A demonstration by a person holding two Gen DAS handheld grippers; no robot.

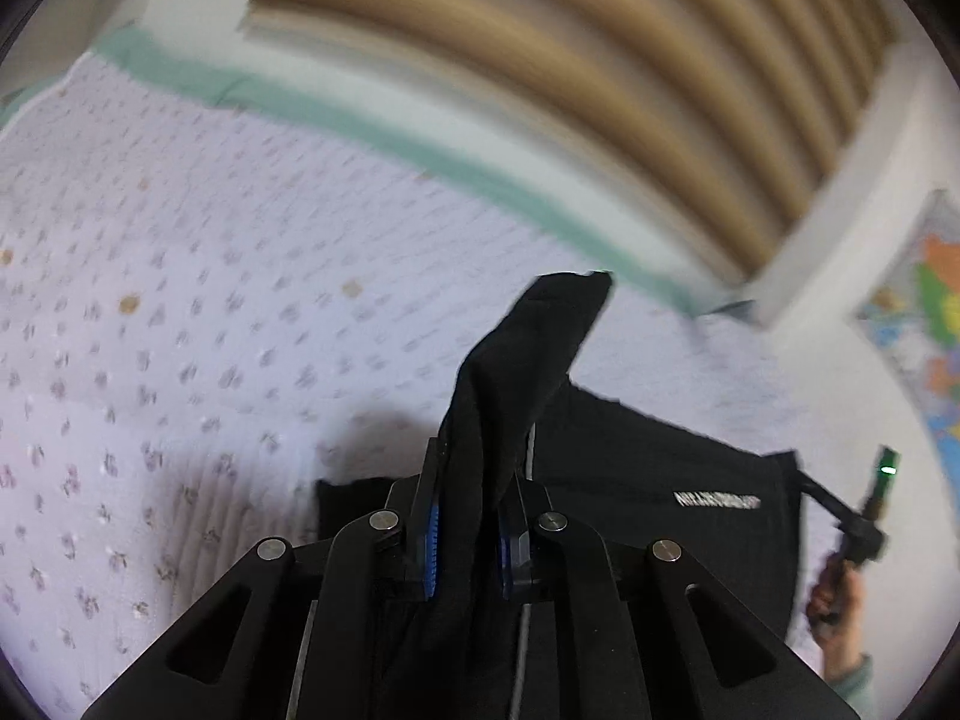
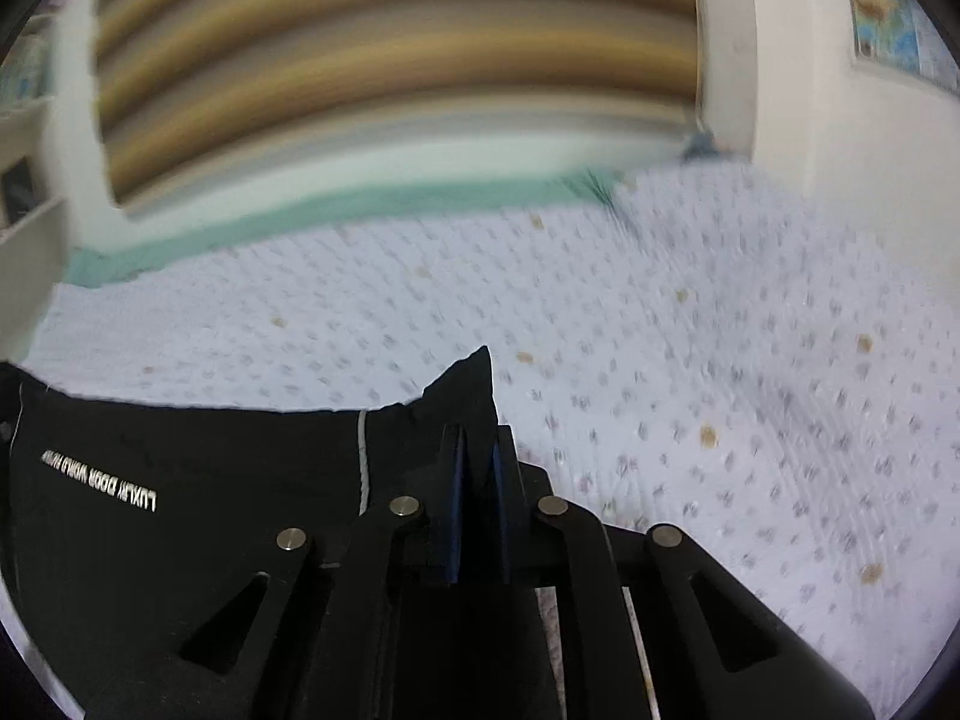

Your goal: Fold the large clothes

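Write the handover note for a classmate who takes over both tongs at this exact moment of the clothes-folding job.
Left tongs: shut on a bunched corner of the black garment, the fabric sticking up past the fingertips.
Right tongs: shut on another corner of the same garment.
Garment: stretched between the two tongs, above the floral bedspread; white lettering faces the right wrist camera. Both views are motion-blurred.
Done: both corners gripped, the edge between them spread.
Left: no finished fold shows yet. Probably lay it flat on the bedspread, then fold it over; how the hidden part hangs cannot be told.
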